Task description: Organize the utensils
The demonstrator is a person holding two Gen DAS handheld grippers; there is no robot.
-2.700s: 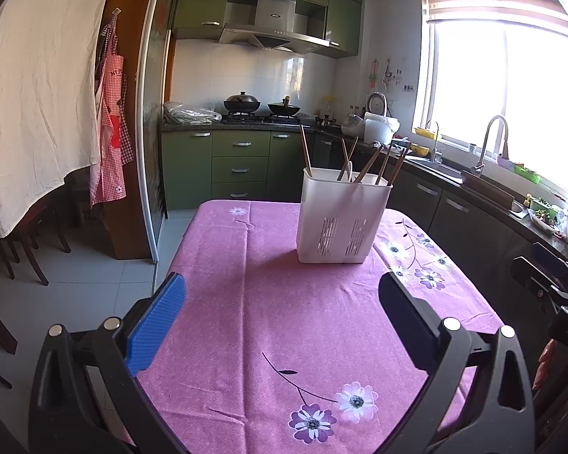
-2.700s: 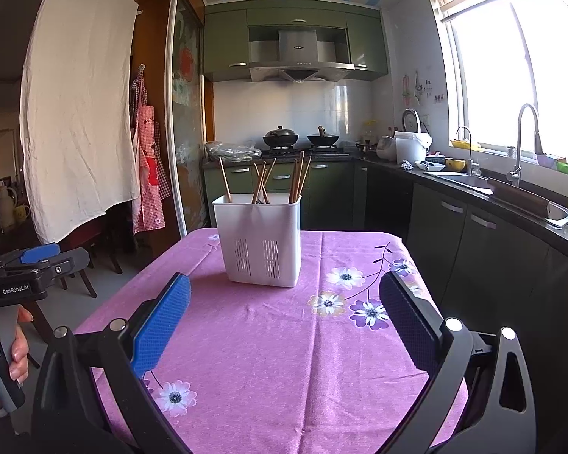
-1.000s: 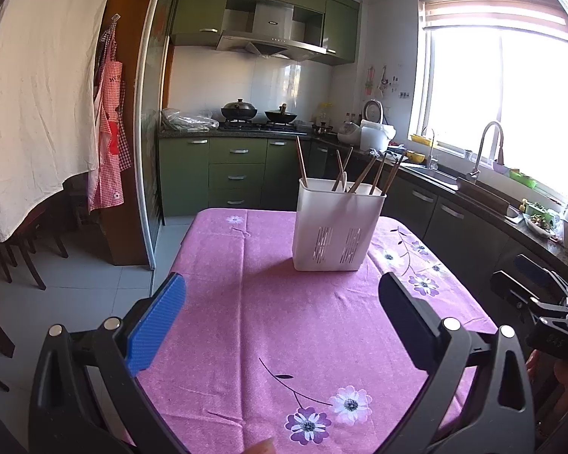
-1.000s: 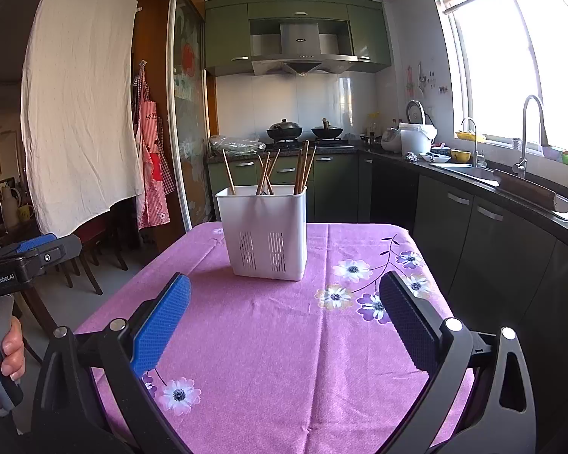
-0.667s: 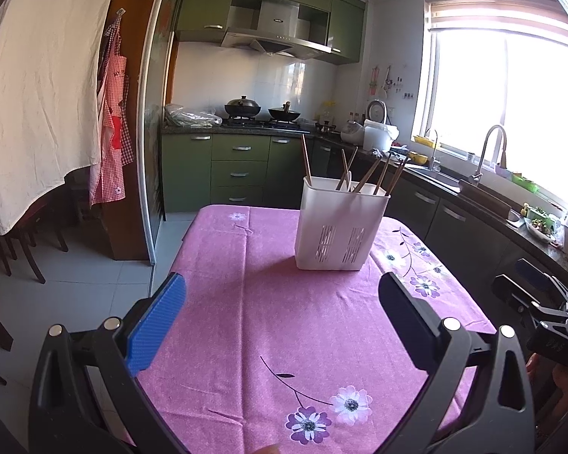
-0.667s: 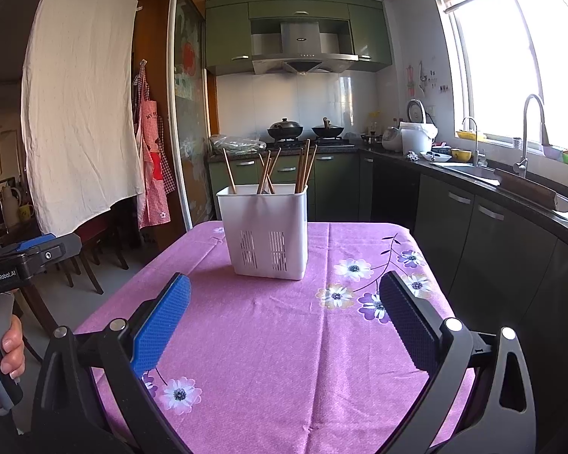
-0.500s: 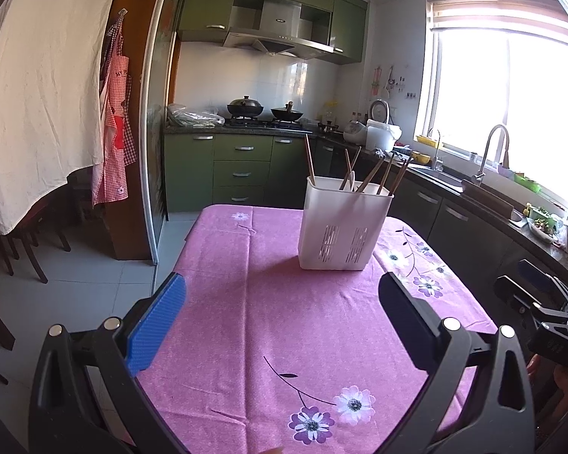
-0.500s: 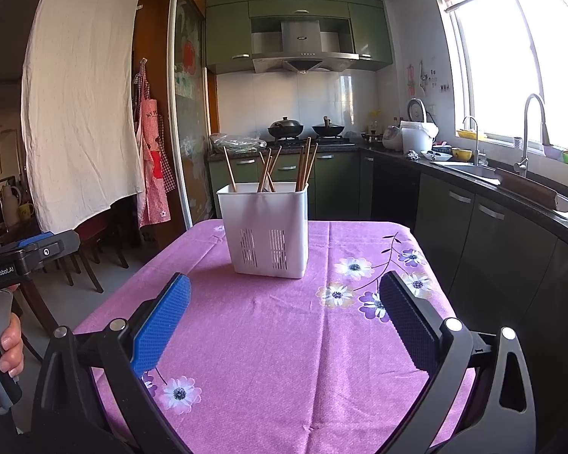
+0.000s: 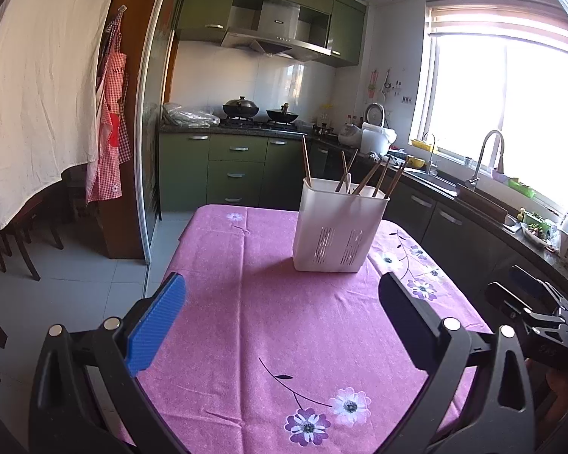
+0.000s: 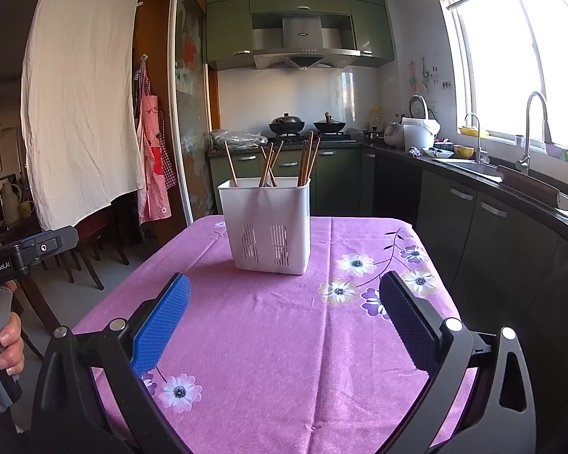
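At the far left a white sheet (image 10: pixel 83 87) hangs in front of dark chairs, and beside it a red checked apron (image 10: pixel 153 162) hangs by the sliding door. In the right wrist view a hand (image 10: pixel 9 344) at the left edge grips the handle of the left gripper (image 9: pixel 280 314), which in its own view is held low over the near end of the table; its blue-padded fingers (image 9: pixel 157 319) are spread wide with nothing between them. The table is covered by a pink flowered tablecloth (image 9: pixel 284 325), bare except for a white utensil holder (image 9: pixel 339 229) standing upright toward the far end, well apart from both grippers. The wooden chopsticks (image 9: pixel 367 179) stand in the holder, leaning at different angles: one thin stick rises alone at its left corner, and the others cluster toward the middle and right. Behind the table run green kitchen cabinets (image 10: pixel 337 181) with two dark woks (image 10: pixel 287 125) on the stove under a steel range hood (image 10: pixel 303 53). The right gripper (image 10: pixel 284 312) is also held low over the near table edge, its fingers (image 10: pixel 409 317) set wide apart and empty. Farther right, a counter carries a white rice cooker (image 10: pixel 418 132) and a sink with a curved tap (image 10: pixel 536 121) under a bright window.
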